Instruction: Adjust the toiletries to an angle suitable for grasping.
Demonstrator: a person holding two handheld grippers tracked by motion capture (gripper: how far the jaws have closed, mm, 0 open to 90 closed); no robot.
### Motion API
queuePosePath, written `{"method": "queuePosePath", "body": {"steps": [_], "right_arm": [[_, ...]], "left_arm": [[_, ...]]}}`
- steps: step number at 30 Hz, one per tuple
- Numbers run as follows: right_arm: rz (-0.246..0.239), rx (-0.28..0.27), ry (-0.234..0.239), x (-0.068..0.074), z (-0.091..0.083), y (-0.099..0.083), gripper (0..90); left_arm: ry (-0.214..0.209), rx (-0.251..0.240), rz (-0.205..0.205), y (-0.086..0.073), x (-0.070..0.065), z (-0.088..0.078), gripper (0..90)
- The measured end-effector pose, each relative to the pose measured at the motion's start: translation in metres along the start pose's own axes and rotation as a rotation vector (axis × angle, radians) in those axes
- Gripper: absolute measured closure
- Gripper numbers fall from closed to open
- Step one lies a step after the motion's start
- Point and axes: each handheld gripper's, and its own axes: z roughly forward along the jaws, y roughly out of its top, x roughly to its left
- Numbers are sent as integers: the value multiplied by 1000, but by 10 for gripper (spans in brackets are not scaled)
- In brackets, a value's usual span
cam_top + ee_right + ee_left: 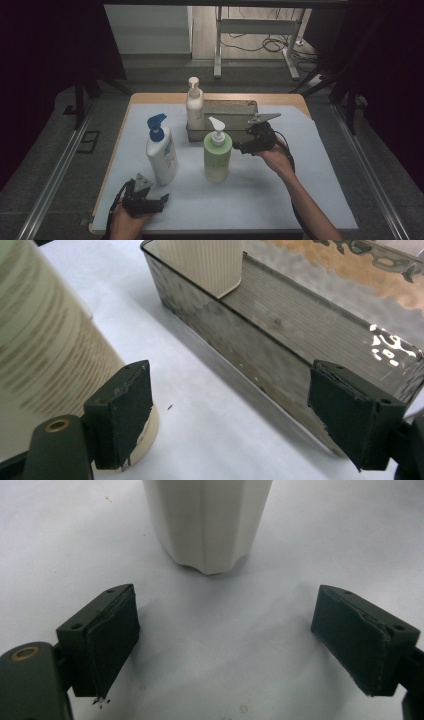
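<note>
Three pump bottles stand on the white mat. A white bottle with a blue pump (pixel 161 150) is at the left, a green bottle (pixel 217 156) in the middle, and a cream bottle (pixel 195 104) stands upright in the left end of a metal tray (pixel 235 107). My left gripper (pixel 164 200) lies low near the front edge, open, with the white bottle's base (pixel 207 520) a little beyond its jaws. My right gripper (pixel 240 147) is open just right of the green bottle (pixel 45 355), between it and the tray's front wall (pixel 260 345). Nothing is between its jaws.
The mat covers a wooden table (pixel 150 97) with its near edge just below the left hand. The metal tray's right part holds nothing visible. Dark curtains flank the table, and a desk frame with cables (pixel 260 35) stands on the floor behind.
</note>
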Motion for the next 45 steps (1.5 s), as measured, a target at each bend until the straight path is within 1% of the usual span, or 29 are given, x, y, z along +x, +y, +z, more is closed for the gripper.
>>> {"method": "queuePosePath", "body": {"steps": [4, 12, 24, 26, 27, 30, 32, 35, 38, 41, 45], "right_arm": [[-6, -2, 7, 4, -8, -8, 173], [-26, -2, 21, 12, -17, -19, 165], [-49, -12, 49, 29, -33, -41, 146], [-50, -12, 51, 30, -33, -42, 144], [-54, -11, 65, 33, -33, -45, 140], [-59, -10, 76, 36, -32, -47, 136], [-59, -12, 93, 39, -30, -48, 130], [-62, -14, 111, 44, -27, -49, 102], [-71, -12, 113, 50, -24, -48, 66], [-82, -8, 116, 55, -21, -46, 49], [-96, -8, 127, 63, -17, -39, 25]], "left_arm": [[0, 0, 0, 0, 0, 0, 117], [0, 0, 1, 0, 0, 0, 117], [1, 0, 1, 0, 0, 0, 117], [1, 0, 0, 0, 0, 0, 117], [1, 0, 1, 0, 0, 0, 117], [1, 0, 1, 0, 0, 0, 117], [1, 0, 0, 0, 0, 0, 117], [1, 0, 1, 0, 0, 0, 117], [1, 1, 1, 0, 0, 0, 117], [1, 0, 0, 0, 0, 0, 117], [1, 0, 0, 0, 0, 0, 117]]}}
